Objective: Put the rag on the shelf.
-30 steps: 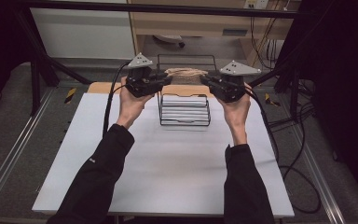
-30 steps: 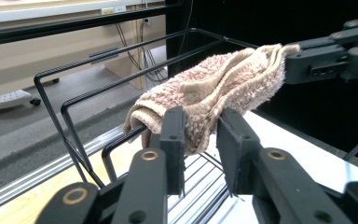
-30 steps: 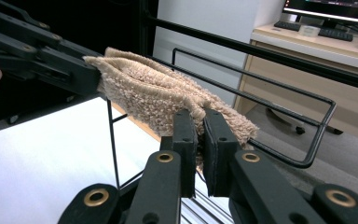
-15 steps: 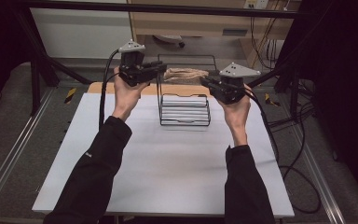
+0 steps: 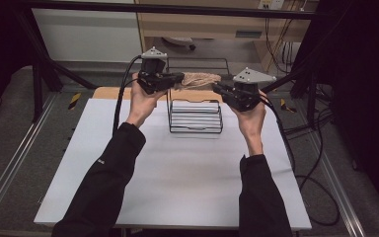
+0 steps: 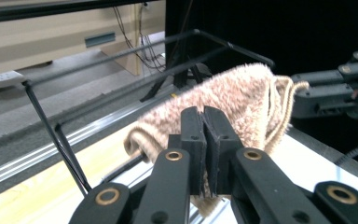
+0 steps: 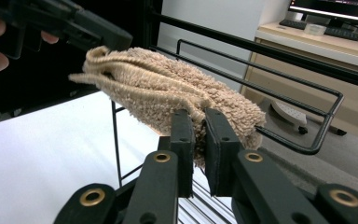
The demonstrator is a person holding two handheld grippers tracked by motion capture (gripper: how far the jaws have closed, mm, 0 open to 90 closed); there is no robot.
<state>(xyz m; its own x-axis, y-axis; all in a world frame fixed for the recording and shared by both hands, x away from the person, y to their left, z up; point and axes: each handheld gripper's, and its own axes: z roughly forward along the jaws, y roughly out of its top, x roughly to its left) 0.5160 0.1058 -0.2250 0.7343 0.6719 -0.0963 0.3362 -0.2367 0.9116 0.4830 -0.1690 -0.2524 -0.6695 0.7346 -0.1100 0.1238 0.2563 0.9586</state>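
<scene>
Jaws of the left gripper [image 6: 204, 154] are clamped on one end of a tan towel [image 6: 242, 100], and those of the right gripper [image 7: 198, 154] pinch the other end, with a fold of pile caught between the pads. The towel [image 5: 200, 79] hangs bunched and stretched between the two, raised above a black wire rack [image 5: 196, 116] on the white table [image 5: 177, 177].

Its long axis runs straight from one gripper to the other, across the table from the person's left to right and roughly in line with the rack's top rails [image 7: 261, 56]. From each gripper the towel lies dead ahead, in the jaws, so neither hand is nearer; each holds its own end. The rails sit just beyond and slightly below the cloth, and whether the towel touches them cannot be told for certain. By the look of it, the coming move is a lowering of the towel onto the rails, and that depends on keeping it parallel to them.

Count: one towel, one rack, two grippers, two hands, both arms in dark sleeves.
</scene>
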